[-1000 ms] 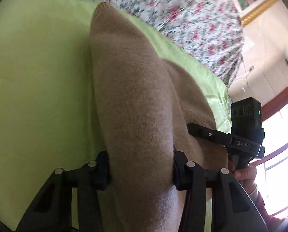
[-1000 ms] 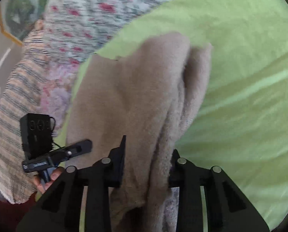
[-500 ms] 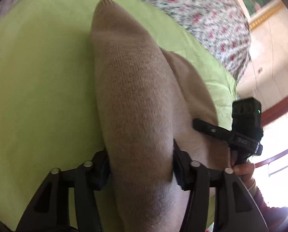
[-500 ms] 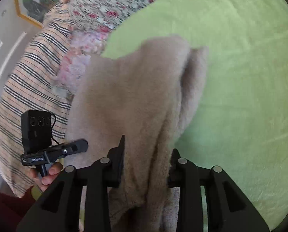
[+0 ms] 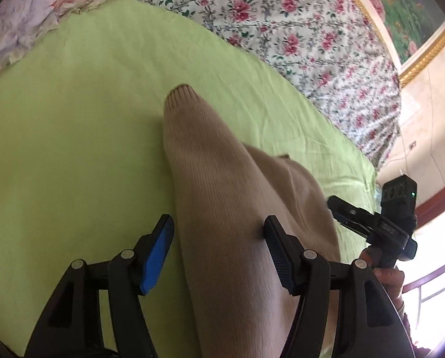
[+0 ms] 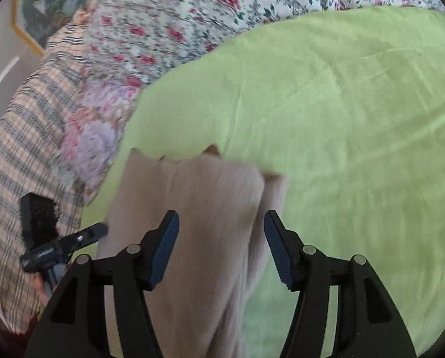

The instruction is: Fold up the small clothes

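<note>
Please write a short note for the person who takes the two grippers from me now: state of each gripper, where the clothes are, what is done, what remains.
Left gripper: jaws opening; the beige knitted sweater lies between them, and the blue pad is clear of it.
Right gripper: open, the same sweater between its jaws, pads not pressing.
The sweater lies as a long bundle on the light green bed sheet, its ribbed cuff pointing away from the person.
Done: the sweater is laid down and released.
Left: probably draw both grippers back, then fold the bundle shorter. I cannot tell how many folds it already has.
</note>
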